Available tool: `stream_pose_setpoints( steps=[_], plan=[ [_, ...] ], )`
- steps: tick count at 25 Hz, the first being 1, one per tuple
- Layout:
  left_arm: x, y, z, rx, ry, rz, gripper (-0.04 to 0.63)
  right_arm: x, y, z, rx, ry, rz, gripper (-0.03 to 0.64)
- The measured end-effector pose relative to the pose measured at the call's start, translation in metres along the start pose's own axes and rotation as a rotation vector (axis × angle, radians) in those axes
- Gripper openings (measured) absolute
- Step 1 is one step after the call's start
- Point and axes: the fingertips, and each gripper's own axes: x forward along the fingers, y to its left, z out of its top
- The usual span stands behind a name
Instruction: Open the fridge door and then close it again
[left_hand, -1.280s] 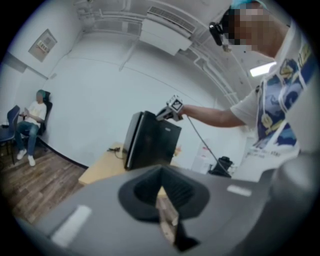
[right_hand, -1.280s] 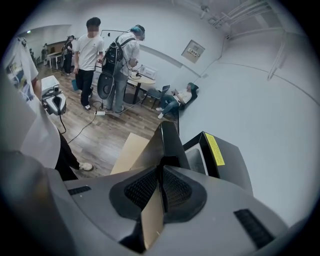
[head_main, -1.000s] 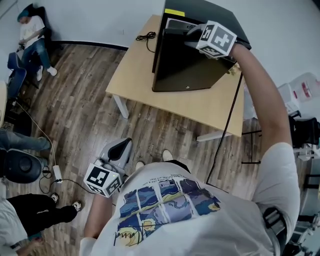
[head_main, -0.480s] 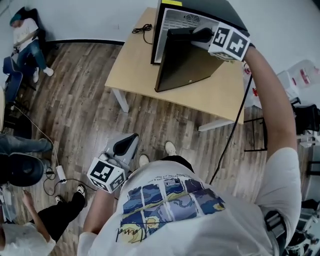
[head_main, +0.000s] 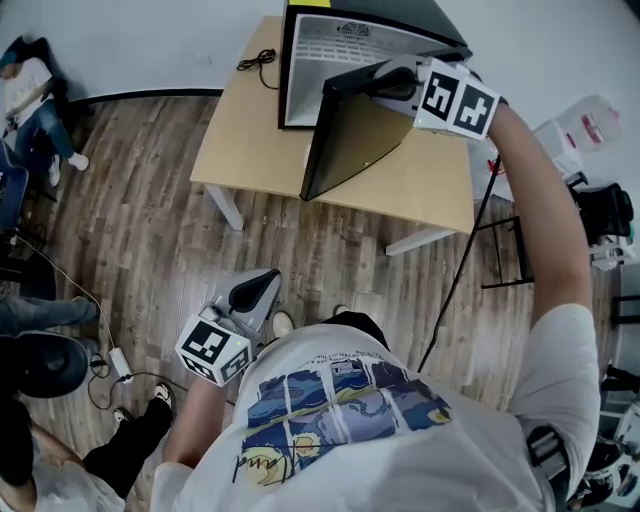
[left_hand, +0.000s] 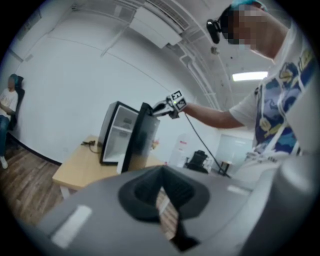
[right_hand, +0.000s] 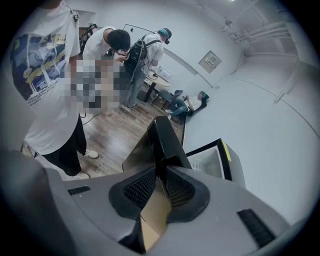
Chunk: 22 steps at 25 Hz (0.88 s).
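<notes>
- Head view: the right gripper (head_main: 392, 80) holds the top edge of the fridge door (head_main: 350, 140), which stands wide open; the fridge (head_main: 330, 45) stands just behind on the table (head_main: 235, 140).
- Left gripper view: the left gripper (left_hand: 161, 192) has its jaws together and empty; the fridge is well ahead.
- Right gripper view: the jaws are clamped on the door's edge.

Black fridge (head_main: 400, 25) upright on wooden table (head_main: 240, 150); black door (head_main: 350, 140) swung half open, white interior showing.

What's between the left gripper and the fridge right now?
In the head view, only bare floor, then the table under the fridge. The left gripper hangs low, shut and empty; the right gripper grips the door.
</notes>
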Motion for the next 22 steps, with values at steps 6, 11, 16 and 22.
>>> stream_pose_setpoints(
  steps=[6, 11, 16, 22],
  plan=[
    [0.022, -0.009, 0.012, 0.008, -0.018, 0.018, 0.008, -0.013, 0.019, -0.005, -0.058, -0.029, 0.03, 0.04],
    [0.047, -0.03, 0.019, 0.014, -0.023, 0.029, 0.009, -0.03, 0.032, -0.013, -0.14, -0.042, 0.043, 0.04],
    [0.065, -0.054, 0.018, 0.021, -0.023, 0.06, 0.008, -0.046, 0.054, -0.023, -0.223, -0.06, 0.052, 0.04],
    [0.081, -0.083, 0.011, 0.025, -0.015, 0.097, 0.008, -0.062, 0.075, -0.035, -0.283, -0.096, 0.072, 0.04]
  ],
)
